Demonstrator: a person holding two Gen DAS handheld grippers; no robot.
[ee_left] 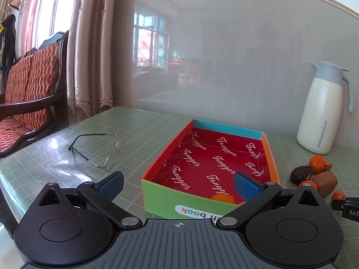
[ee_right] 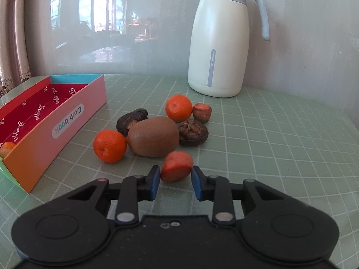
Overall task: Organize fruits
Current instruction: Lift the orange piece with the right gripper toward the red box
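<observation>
A shallow box (ee_left: 157,199) with a red lining sits before my left gripper (ee_left: 178,177), which is open wide over the box's near end with nothing between its pads. One orange fruit (ee_left: 223,198) lies in the box's near corner. To the right of the box (ee_right: 56,123) lies a cluster: a brown kiwi (ee_right: 153,140), two tangerines (ee_right: 110,145) (ee_right: 178,108), two dark brown wrinkled fruits (ee_right: 132,121) (ee_right: 193,132) and a small brown-red fruit (ee_right: 202,112). My right gripper (ee_right: 176,176) is shut on a small orange-red fruit (ee_right: 176,165) resting on the table in front of the kiwi.
A white jug (ee_right: 221,44) with a pale blue lid stands by the wall behind the fruits. Folded glasses (ee_left: 101,151) lie left of the box. A cushioned wooden chair (ee_left: 29,89) and curtains stand past the table's left edge. The green gridded cloth (ee_right: 280,145) covers the table.
</observation>
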